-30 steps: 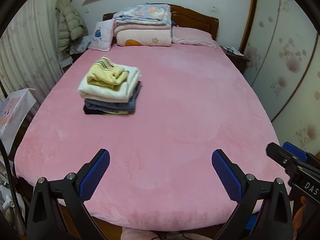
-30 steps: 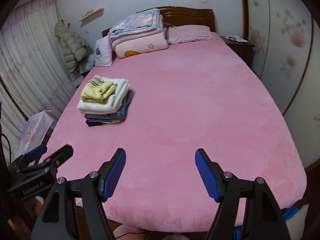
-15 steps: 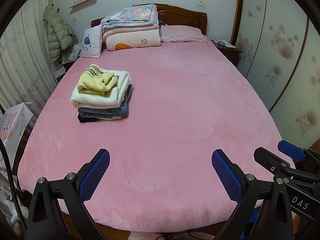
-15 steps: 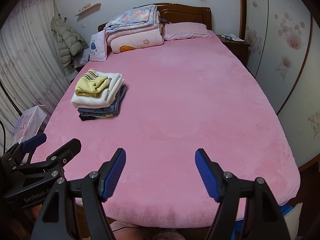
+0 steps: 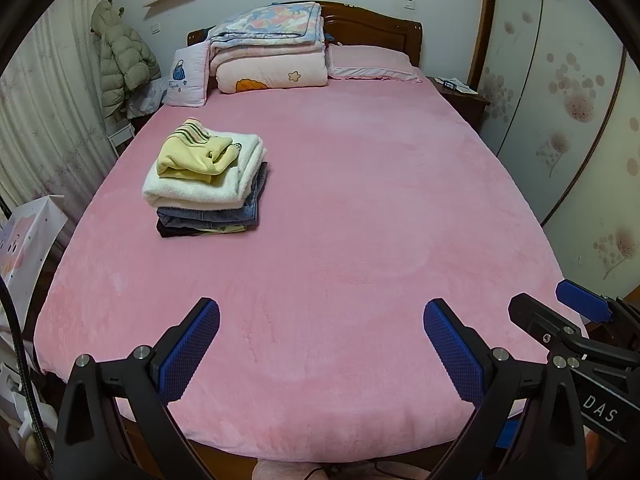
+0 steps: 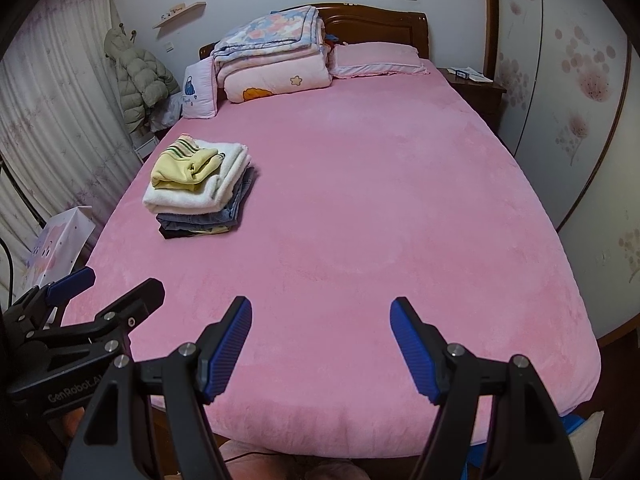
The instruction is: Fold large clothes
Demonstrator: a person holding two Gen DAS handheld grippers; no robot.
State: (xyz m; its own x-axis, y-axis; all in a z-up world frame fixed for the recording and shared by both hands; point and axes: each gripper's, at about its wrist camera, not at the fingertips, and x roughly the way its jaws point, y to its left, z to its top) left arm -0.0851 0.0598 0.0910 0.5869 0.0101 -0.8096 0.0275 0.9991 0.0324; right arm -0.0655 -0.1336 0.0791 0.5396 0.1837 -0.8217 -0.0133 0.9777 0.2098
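Note:
A stack of folded clothes (image 5: 206,182) lies on the left side of the pink bed (image 5: 340,240): a yellow striped top, a white towel-like piece, jeans and dark items beneath. It also shows in the right wrist view (image 6: 198,190). My left gripper (image 5: 320,324) is open and empty above the bed's foot. My right gripper (image 6: 320,320) is open and empty beside it. Each gripper shows in the other's view, the right one (image 5: 568,316) at the right edge and the left one (image 6: 104,284) at the lower left.
Folded quilts (image 5: 268,52) and pillows (image 5: 372,62) lie by the wooden headboard. A puffer jacket (image 5: 120,64) hangs at the left by the curtain. A nightstand (image 5: 460,94) stands at the right, with wardrobe doors (image 5: 580,120) along the right wall. A gift bag (image 5: 28,240) stands left of the bed.
Both cameras have swung slightly to the left and tilted, so the clothes stack sits further right in view. Both grippers stay open and empty.

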